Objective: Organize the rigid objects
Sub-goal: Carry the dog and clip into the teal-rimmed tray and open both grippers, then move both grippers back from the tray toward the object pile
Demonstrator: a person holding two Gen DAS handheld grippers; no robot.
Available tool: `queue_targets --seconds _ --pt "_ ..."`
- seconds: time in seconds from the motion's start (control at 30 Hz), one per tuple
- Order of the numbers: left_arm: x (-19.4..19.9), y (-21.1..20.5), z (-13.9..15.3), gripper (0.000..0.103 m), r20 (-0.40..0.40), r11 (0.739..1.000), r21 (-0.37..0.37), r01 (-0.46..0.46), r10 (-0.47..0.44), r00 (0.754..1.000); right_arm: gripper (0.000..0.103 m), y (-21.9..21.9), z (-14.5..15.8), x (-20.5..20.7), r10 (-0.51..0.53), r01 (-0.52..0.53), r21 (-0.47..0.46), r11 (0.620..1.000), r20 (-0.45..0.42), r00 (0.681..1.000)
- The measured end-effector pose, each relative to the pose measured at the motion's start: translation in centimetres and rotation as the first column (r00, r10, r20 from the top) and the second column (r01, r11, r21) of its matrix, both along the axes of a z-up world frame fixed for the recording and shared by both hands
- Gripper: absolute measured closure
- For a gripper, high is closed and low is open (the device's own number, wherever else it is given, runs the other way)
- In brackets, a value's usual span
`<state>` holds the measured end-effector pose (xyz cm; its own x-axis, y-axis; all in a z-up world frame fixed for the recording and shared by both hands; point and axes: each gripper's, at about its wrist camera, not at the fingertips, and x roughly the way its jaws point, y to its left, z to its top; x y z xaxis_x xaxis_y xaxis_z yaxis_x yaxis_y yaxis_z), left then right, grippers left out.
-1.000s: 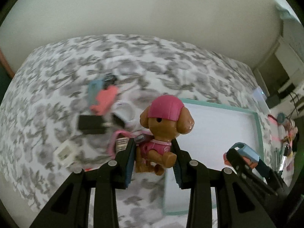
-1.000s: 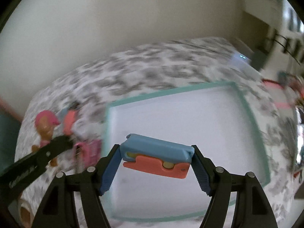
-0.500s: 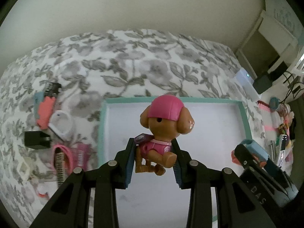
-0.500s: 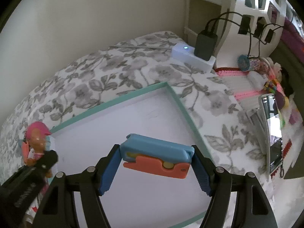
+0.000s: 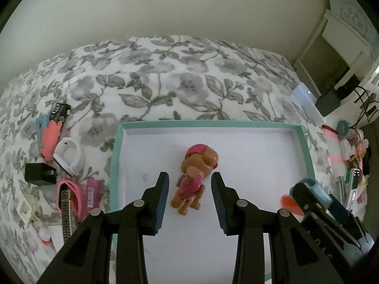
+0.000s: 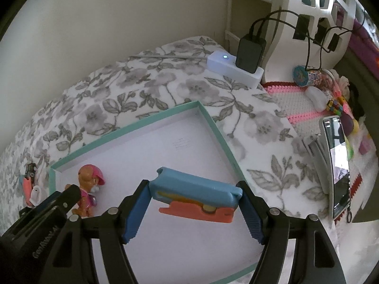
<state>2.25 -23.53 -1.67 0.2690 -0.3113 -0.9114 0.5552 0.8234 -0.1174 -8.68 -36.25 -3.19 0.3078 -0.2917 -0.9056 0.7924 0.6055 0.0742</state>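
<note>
The left wrist view looks down into a teal-rimmed tray [image 5: 115,165] lying on a flowered bedspread [image 5: 165,80]. A toy pup [image 5: 195,179] in a pink cap lies on the tray's white floor between the pads of the left gripper [image 5: 190,200]; the jaws are opening and the pads stand clear of it on both sides. Only this view shows the pile left of the tray: a coral and blue clip [image 5: 47,139], a small black car [image 5: 59,111], a white band [image 5: 69,155], a black block [image 5: 39,174], a pink band [image 5: 75,196] and a pink tag [image 5: 92,191], all on the bedspread outside the tray.

The right wrist view shows the right gripper [image 6: 193,209] over the tray's floor, its pads clamped on the ends of a blue and coral clip [image 6: 196,195], which hangs clear of the floor. Here the pup appears near the tray's far left corner, with the left gripper's black finger just in front of it. This view alone shows a white box [image 6: 227,69] with a lit dot, a black charger [image 6: 250,53] on it, and a phone [image 6: 336,163] right of the tray. The pup is the only thing resting in the tray.
</note>
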Motion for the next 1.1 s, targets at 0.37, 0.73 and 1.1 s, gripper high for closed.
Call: queue_targets --seconds 0.37,0.73,1.1 --pt "0.8 2.6 2.0 0.024 0.066 0.996 -0.030 -0.083 0.085 0.994 0.013 0.5 0.6 0.3 0.028 -0.028 -0.037 0.999 0.010 1.000" --pt "1.7 7.7 3.3 0.008 0.154 0.981 -0.037 -0.191 0.194 0.969 0.000 1.7 1.0 1.1 0.067 -0.065 -0.060 0.996 0.024 0.997" --pt "4.5 13.8 1.7 0.008 0.074 0.918 0.096 -0.385 0.379 0.922 0.000 5.1 1.4 3.6 0.197 -0.196 -0.099 0.976 0.001 0.980"
